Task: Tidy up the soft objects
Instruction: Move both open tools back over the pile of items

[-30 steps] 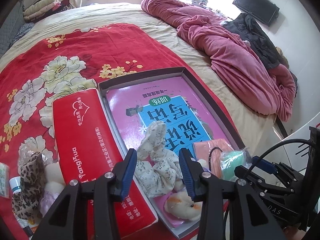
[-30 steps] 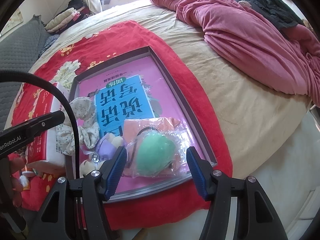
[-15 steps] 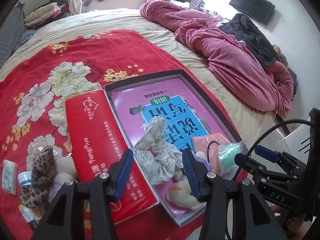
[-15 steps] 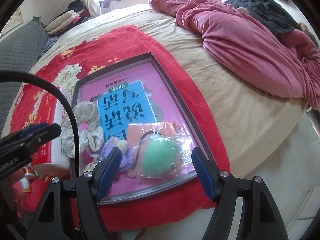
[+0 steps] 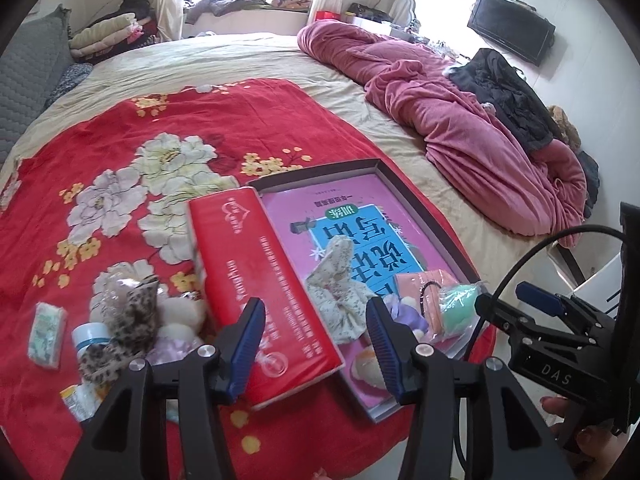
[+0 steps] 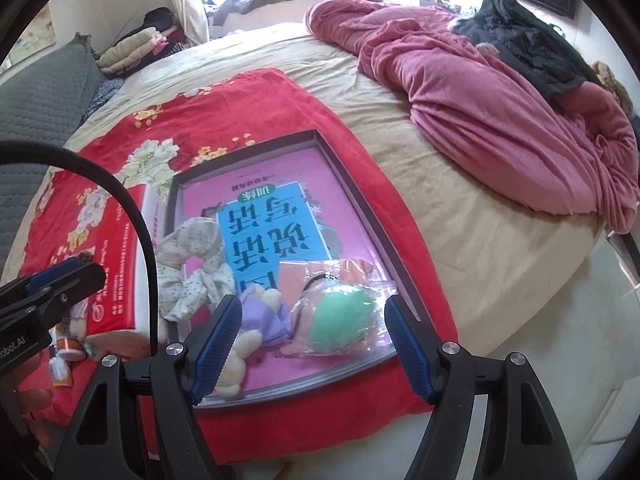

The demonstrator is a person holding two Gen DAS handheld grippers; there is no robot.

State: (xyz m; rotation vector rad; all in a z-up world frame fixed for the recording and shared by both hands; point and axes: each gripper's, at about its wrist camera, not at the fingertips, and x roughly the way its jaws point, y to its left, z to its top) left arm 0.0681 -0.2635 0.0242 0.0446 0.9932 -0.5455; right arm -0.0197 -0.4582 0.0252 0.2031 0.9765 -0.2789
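both pairs of blue-padded fingers hang clear above the bed with nothing between them — the left gripper [image 5: 316,344] spread to a middling gap, the right gripper [image 6: 312,344] spread wide.

beyond the right fingers lies a shallow dark-rimmed box [image 6: 362,208] on a red floral blanket [image 6: 240,112]; its floor is covered by a pink and blue printed sheet [image 6: 264,216]. at the near end of the box, just past the right fingertips, sits a green ball in a clear bag [image 6: 340,316], with an orange pouch [image 6: 304,276] under it. toward the left finger lie a purple plush piece [image 6: 262,312] and a cream plush toy [image 6: 236,364], and farther left a floral cloth scrunchie [image 6: 192,264] is draped by the box wall.

from the left wrist view, a red tissue pack [image 5: 256,280] lies just ahead of the left finger, alongside the box. outside it, off to the left, lie a leopard-print scrunchie [image 5: 128,328], a small white bottle [image 5: 90,336] and a small packet [image 5: 46,336] on the blanket.
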